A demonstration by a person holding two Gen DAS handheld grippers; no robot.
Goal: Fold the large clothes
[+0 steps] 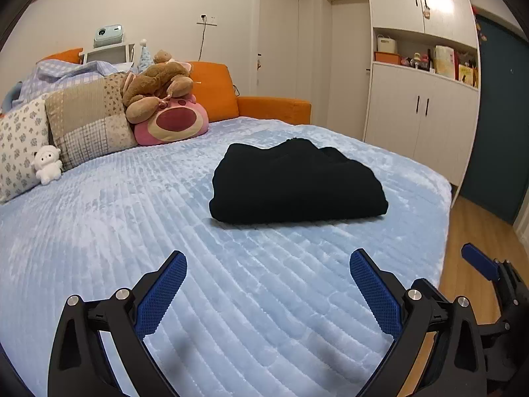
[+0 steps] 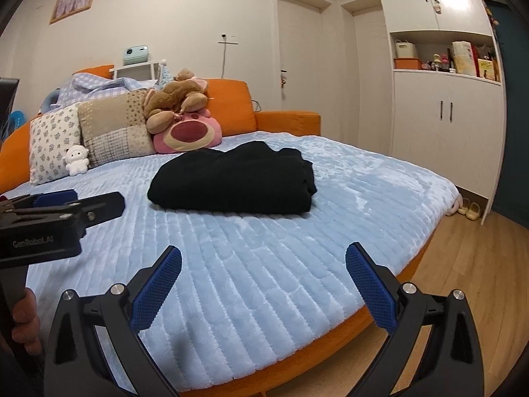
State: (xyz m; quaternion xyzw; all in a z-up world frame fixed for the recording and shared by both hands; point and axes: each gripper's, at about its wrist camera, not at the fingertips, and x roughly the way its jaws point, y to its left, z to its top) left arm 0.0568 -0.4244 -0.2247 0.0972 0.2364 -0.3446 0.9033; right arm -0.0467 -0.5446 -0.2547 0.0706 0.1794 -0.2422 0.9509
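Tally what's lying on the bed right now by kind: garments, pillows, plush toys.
Garments: 1, folded black garment
Pillows: 2, floral pillow, patchwork pillow
Plush toys: 3, brown bear, pink bear, white lamb
Total: 6

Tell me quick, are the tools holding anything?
Left tool: open, holding nothing.
Right tool: open, holding nothing.

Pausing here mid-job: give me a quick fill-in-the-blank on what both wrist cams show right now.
1. The folded garment lying on the bed is ____ in colour.
2. Both the left gripper and the right gripper have their jaws ____.
3. The bed's blanket is light ____.
4. The small white plush sits against the floral ____.

Missing words: black; open; blue; pillow
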